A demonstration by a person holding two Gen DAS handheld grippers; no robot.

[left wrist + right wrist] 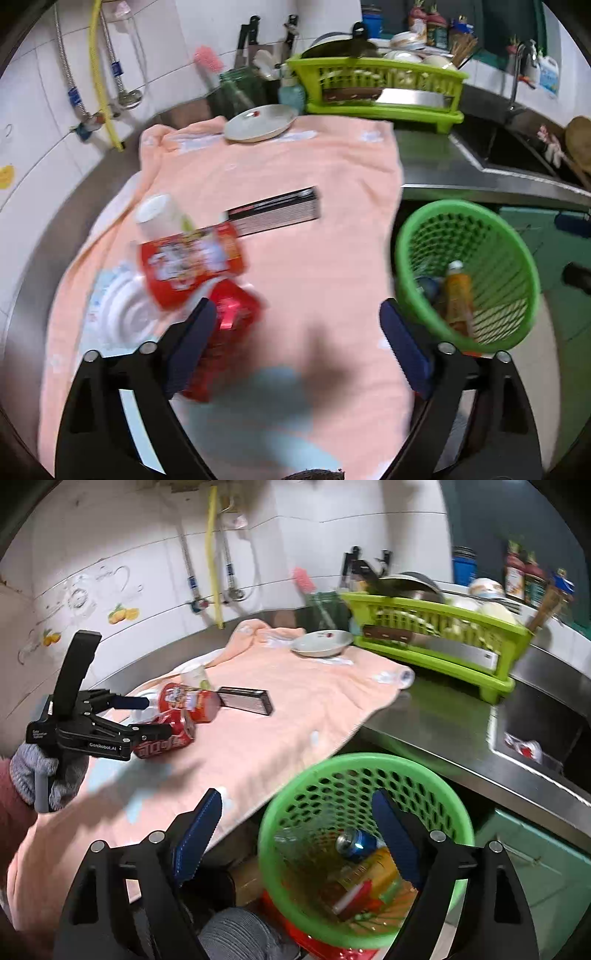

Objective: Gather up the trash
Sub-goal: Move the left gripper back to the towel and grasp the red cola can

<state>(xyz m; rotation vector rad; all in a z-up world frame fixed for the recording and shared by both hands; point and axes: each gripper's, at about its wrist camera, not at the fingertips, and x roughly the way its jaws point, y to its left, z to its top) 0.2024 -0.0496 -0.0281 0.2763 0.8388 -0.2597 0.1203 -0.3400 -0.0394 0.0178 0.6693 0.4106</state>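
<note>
A red soda can (231, 325) lies on the pink towel (295, 166), just inside the left finger of my left gripper (299, 343), which is open; the pads do not press on it. The right wrist view shows the same can (166, 740) by the left gripper (147, 718). Behind it lie a red snack canister (188, 266), a white cup (162, 214) and a black box (273, 214). My right gripper (299, 834) hangs open over the green basket (295, 805), nothing between its fingers. A blue can (356, 843) and an orange bottle (458, 295) lie inside.
A plate (258, 122) sits at the towel's far end beside a green dish rack (380, 85). White plastic packaging (118, 314) lies left of the can. The steel sink (535, 709) at right holds a red and white wrapper (524, 746). A gloved hand (37, 775) holds the left gripper.
</note>
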